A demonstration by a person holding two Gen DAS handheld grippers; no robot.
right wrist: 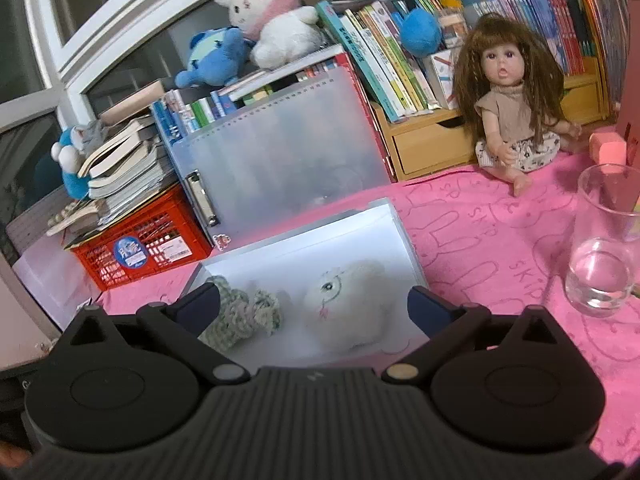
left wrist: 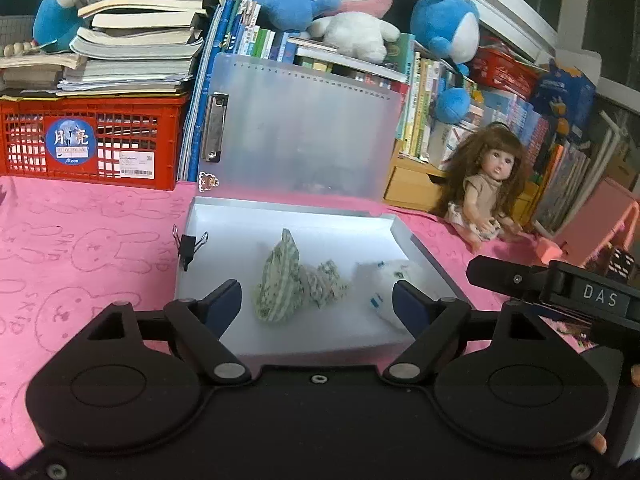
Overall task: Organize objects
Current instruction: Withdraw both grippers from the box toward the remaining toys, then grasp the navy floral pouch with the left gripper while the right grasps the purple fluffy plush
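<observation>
Both grippers stand wide apart and hold nothing. My left gripper (left wrist: 317, 302) hangs over the near part of the open plastic case (left wrist: 424, 248); between its blue pads, but clear of them, lies the green-and-white folded cloth (left wrist: 280, 280), with a smaller crumpled piece of the same cloth (left wrist: 326, 286) just to its right. My right gripper (right wrist: 314, 306) hangs over the same case, with the white plush toy (right wrist: 344, 304) lying between its pads, untouched. Cloth and plush both rest on the case floor, side by side, cloth left, plush right. A black binder clip (left wrist: 188, 246) sits on the case's left wall. The case lid (left wrist: 300, 128) stands upright behind, leaning on the books (left wrist: 260, 40). The case rests on a pink cloth (left wrist: 88, 248). Farther out: red crate (left wrist: 92, 140) at left, doll (left wrist: 486, 188) at right, drinking glass (right wrist: 606, 248) at my far right.
</observation>
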